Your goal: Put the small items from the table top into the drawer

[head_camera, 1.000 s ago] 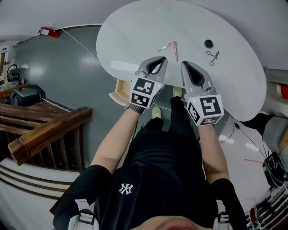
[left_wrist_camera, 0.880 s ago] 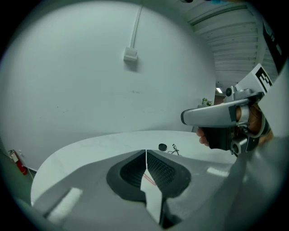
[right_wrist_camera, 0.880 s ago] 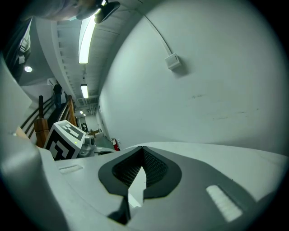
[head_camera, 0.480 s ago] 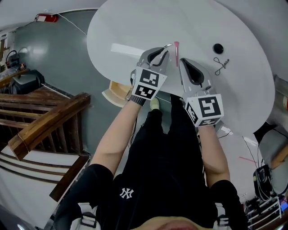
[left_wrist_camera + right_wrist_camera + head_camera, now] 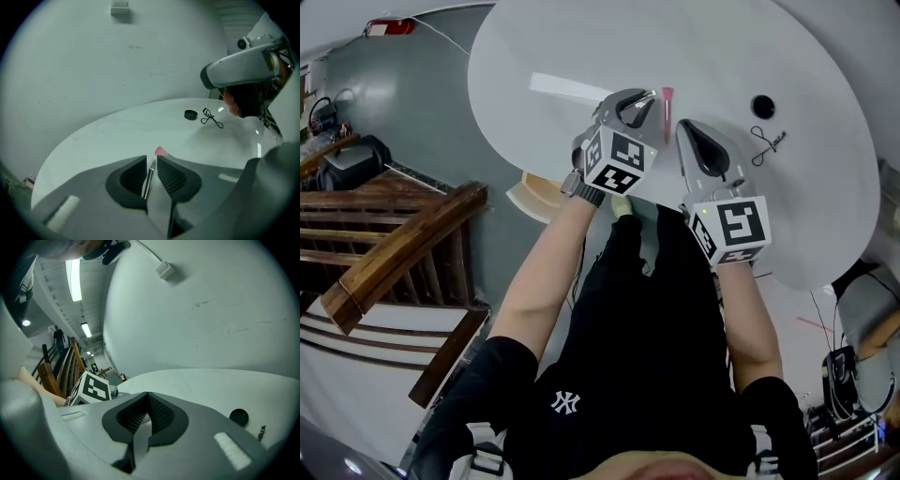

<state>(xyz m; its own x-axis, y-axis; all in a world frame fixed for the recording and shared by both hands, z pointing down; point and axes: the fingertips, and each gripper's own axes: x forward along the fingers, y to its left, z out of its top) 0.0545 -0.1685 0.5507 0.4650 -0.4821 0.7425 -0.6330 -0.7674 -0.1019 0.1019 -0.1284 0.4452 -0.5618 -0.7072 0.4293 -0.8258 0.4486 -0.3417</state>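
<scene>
Four small items: left gripper [image 5: 150,159] clamps a metal clip [image 5: 147,181], right gripper [image 5: 148,396] closed empty, pink stick [image 5: 667,101], black cap [image 5: 761,105] and wire clip [image 5: 766,142] on the desk [image 5: 581,56]; shirt [image 5: 628,356] logo "NY".

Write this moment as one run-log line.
left gripper: jaws closed on metal clip | right gripper: jaws together, empty | on table: pink stick, black cap, wire loop
</scene>
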